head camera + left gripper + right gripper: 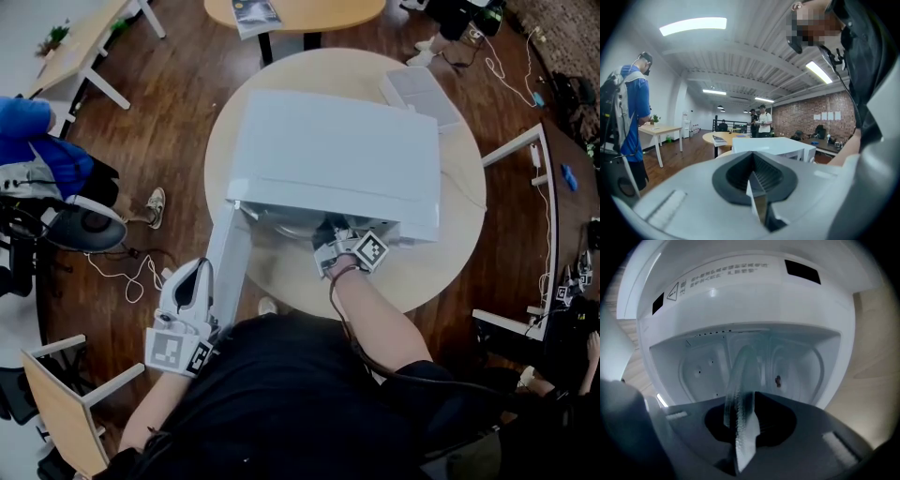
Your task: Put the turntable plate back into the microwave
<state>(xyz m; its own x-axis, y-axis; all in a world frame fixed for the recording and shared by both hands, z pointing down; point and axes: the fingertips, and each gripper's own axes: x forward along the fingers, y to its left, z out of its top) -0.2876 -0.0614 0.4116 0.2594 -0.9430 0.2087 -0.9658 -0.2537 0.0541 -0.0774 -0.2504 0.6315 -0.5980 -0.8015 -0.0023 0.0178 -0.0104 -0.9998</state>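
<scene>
Turntable plate (740, 394): clear glass disc with a ribbed rim, standing on edge and clamped between the jaws of the right gripper (740, 427), which are closed to a narrow gap on the rim nearest them. The rest of the disc rises ahead of that gripper towards the open cavity (797, 366). Whether its far edge has passed the threshold cannot be told. Microwave (337, 159): white, directly ahead of the right gripper (349, 251), on a round pale wooden table (450, 253). The cavity is white inside, with one small dark spot on the wall beyond the plate. A warning label (722, 273) sits on the front edge above the gripper. Door (228, 262): swung fully open, running back from the microwave's front corner to just beside the left gripper (183, 305). Left gripper (757, 187): held low and well to the left of the right one, with its jaws together and nothing seen between them. The microwave's white top lies ahead of it. Clear lidded container (420, 94): on the table beyond the microwave, far from both grippers. Person in a blue top (633, 108): standing off to the left of the left gripper.
</scene>
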